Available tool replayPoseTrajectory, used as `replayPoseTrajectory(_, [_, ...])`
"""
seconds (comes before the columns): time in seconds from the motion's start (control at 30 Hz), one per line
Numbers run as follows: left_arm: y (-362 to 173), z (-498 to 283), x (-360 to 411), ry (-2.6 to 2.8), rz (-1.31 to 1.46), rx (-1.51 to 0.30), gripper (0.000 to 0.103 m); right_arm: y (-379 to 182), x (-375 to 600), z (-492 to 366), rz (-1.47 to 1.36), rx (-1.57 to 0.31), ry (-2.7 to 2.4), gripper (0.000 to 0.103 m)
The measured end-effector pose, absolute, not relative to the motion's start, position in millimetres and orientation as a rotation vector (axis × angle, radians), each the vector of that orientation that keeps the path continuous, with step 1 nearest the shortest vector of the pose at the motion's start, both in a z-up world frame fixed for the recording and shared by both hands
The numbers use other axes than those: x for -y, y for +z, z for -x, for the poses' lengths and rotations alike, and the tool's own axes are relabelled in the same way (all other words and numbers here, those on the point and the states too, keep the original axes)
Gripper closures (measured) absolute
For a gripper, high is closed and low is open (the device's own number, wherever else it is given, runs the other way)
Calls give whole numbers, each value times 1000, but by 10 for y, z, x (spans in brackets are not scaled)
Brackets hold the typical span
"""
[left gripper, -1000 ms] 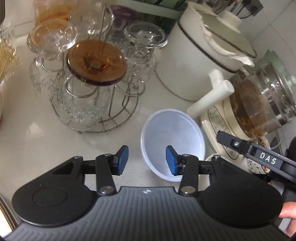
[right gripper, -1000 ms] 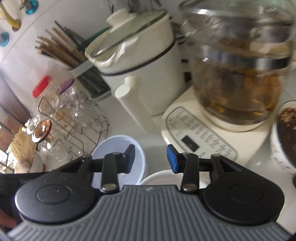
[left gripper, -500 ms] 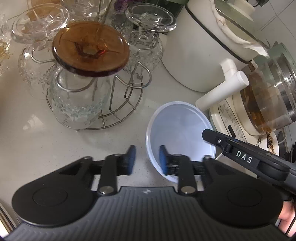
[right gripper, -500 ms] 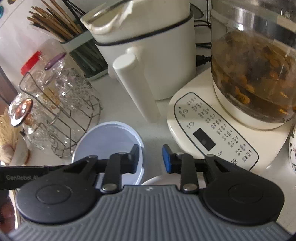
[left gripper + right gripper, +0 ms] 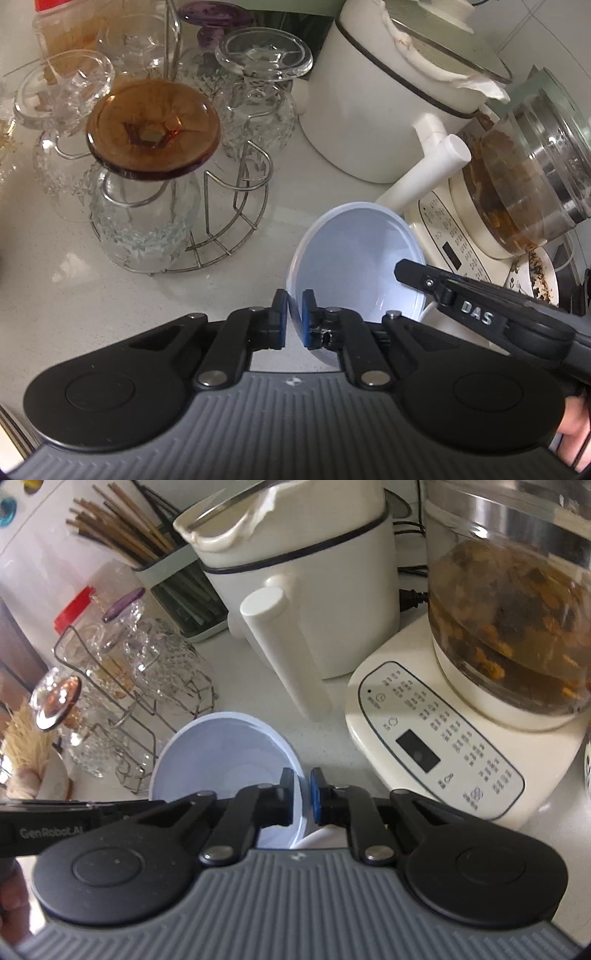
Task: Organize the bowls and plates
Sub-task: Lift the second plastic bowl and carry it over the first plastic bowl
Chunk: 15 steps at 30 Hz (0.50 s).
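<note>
A pale blue plastic bowl [image 5: 354, 258] sits tilted on the white counter, also in the right wrist view [image 5: 225, 753]. My left gripper [image 5: 294, 319] is shut on its near left rim, one pad inside and one outside. My right gripper [image 5: 302, 797] is shut on the bowl's right rim in the same way; its black arm shows in the left wrist view [image 5: 480, 310]. A white dish [image 5: 321, 840] shows just below the right gripper, mostly hidden. A dirty patterned plate [image 5: 539, 273] lies at the far right.
A wire rack of upturned glasses [image 5: 147, 166] stands left of the bowl. A white pot with a long handle [image 5: 391, 110] and a glass kettle on a cream base [image 5: 454, 738] stand close behind and to the right. A chopstick holder [image 5: 177, 579] stands at the back.
Both grippers have closed from open onto opposite rims of the blue bowl. Both cameras have moved closer to the bowl.
</note>
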<state>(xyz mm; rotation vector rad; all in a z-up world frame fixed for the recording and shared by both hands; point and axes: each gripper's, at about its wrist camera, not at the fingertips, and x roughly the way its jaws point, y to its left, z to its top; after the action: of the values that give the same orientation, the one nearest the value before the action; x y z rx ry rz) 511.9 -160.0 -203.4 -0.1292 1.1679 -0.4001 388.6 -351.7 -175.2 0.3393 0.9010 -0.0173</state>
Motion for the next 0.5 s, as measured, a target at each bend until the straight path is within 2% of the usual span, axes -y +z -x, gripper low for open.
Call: replayPoseTrajectory(0.5, [-1539, -4801, 1423, -412, 156, -1076, 94, -1384, 3581, -3533, -390, -792, 4, 91])
